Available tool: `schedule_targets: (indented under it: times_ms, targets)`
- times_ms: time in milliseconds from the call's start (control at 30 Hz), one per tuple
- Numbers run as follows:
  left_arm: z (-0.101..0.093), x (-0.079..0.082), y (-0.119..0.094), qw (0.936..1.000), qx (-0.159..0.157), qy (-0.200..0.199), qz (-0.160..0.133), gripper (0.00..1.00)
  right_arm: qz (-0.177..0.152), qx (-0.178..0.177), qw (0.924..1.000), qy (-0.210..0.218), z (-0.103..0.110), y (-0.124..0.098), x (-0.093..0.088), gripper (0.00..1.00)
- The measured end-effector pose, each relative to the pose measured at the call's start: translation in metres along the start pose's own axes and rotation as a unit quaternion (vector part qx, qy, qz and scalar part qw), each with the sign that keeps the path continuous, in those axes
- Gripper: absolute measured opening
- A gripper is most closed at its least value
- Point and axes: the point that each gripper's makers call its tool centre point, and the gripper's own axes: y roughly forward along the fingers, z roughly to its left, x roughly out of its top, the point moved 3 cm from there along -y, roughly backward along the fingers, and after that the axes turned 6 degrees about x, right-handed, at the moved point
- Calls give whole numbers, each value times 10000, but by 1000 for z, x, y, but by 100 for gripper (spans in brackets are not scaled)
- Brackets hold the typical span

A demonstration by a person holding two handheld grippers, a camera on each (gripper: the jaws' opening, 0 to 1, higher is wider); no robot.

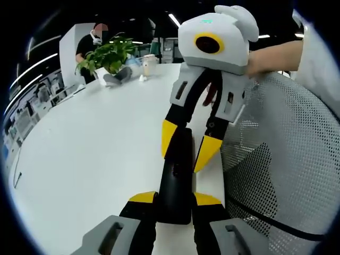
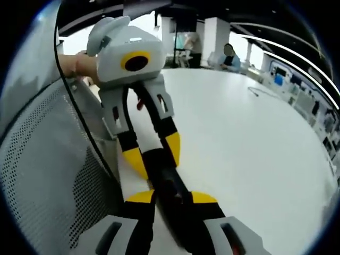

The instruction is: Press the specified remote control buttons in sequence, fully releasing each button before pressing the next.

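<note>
A black remote control (image 1: pixel 175 180) hangs lengthwise over the white table (image 1: pixel 90 149), held between my two grippers, which face each other. My left gripper (image 1: pixel 175 198) is shut on its near end, yellow tips on either side. My right gripper (image 1: pixel 188 146) reaches in from above and clamps the far end. In the right gripper view the remote (image 2: pixel 169 183) runs up from my right gripper (image 2: pixel 171 197) to the left gripper (image 2: pixel 154 154). The buttons are too dark to make out.
A grey mesh chair back (image 1: pixel 287 159) stands close beside the grippers and also shows in the right gripper view (image 2: pixel 42 159). A potted plant (image 1: pixel 109 56) and a cup (image 1: pixel 150 64) sit at the table's far end. A person's hand (image 1: pixel 271 58) holds the right gripper.
</note>
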Motion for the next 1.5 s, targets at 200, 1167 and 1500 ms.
schedule_targets:
  times_ms: [200, 1167, 1500]
  targets:
    - [0, 0, 0, 10000, 1, 0, -1, 24, 116, -69, 9999, -12, -5, 5, -6, 27]
    - [2, 1, 0, 9999, 129, -101, -7, 26, -4, 183, 9995, -260, 1, 11, 2, 23]
    - [2, 2, 1, 9997, 196, -148, 65, 27, 121, 223, 9980, -572, 5, 13, 4, 20]
